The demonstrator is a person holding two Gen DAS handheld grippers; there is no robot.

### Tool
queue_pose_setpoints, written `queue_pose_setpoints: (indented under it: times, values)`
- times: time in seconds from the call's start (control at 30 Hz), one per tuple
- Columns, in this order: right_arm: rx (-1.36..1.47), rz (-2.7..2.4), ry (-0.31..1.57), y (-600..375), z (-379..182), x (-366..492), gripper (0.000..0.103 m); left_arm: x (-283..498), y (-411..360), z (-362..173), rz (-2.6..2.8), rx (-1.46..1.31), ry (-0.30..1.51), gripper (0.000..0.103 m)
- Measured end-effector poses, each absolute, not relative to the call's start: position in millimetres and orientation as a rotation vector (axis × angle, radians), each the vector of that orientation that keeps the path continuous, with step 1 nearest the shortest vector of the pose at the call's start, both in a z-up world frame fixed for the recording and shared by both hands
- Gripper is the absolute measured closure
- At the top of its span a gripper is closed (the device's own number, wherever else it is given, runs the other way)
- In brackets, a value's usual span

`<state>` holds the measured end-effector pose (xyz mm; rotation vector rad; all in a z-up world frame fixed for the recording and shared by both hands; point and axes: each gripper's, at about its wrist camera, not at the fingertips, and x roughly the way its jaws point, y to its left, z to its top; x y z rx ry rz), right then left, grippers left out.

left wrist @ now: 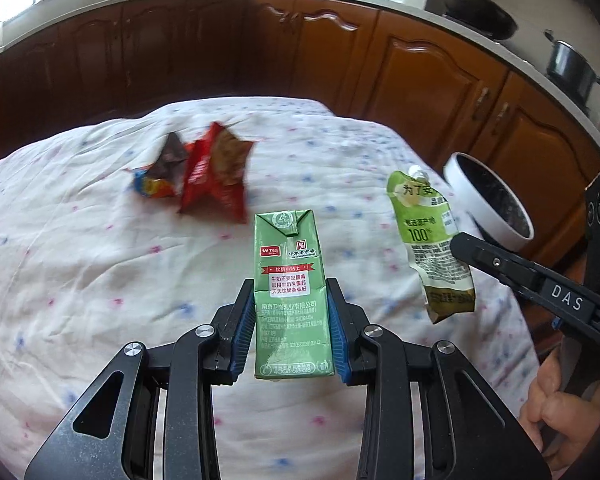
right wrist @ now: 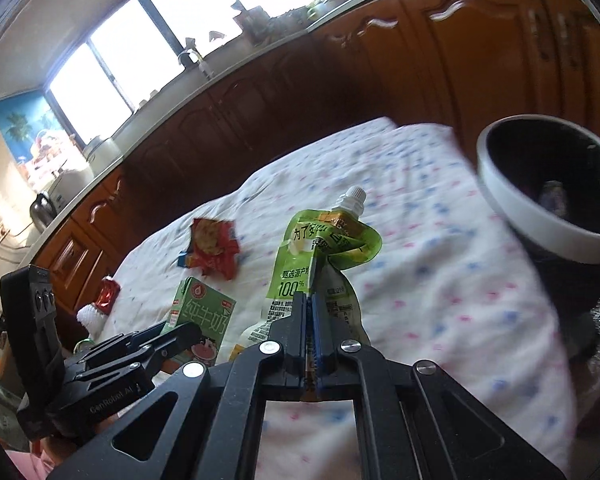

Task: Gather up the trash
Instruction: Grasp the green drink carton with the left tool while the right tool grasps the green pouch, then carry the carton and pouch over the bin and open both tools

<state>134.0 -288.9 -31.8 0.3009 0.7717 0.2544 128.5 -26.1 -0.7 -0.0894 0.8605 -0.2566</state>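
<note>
Kitchen setting: brown wooden cabinets [left wrist: 432, 76] ran under a pale counter, with bright windows [right wrist: 112, 64] behind. Worktop [left wrist: 80, 264] was draped in a white cloth dotted pink and blue. Item one: green milk carton [left wrist: 290, 292], upright between the blue pads of the left tool [left wrist: 292, 328], which was clenched on its lower half. Item two: green spouted drink pouch [right wrist: 316, 264], crumpled, pinched flat in the right tool [right wrist: 311, 320], whose jaws stood fully closed on it; the pouch hung clear of the cloth, just beside a white-rimmed bin [right wrist: 548, 184] at the worktop's right edge. Item three: red snack wrapper [left wrist: 214, 172] with a smaller dark wrapper [left wrist: 162, 172] touching it, both lying on the cloth beyond the carton, ungripped. A person's hand [left wrist: 556, 412] held the right tool's handle.
</note>
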Motion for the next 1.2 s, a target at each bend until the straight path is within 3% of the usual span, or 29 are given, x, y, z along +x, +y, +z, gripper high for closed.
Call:
queue_pose_setpoints:
  times: [1.2]
  values:
    - [0.417,0.02,0.594,-440.4,10.0,86.3,0.101,148.2,-195.1,39.2,-0.541,0.099,0.801,0.071]
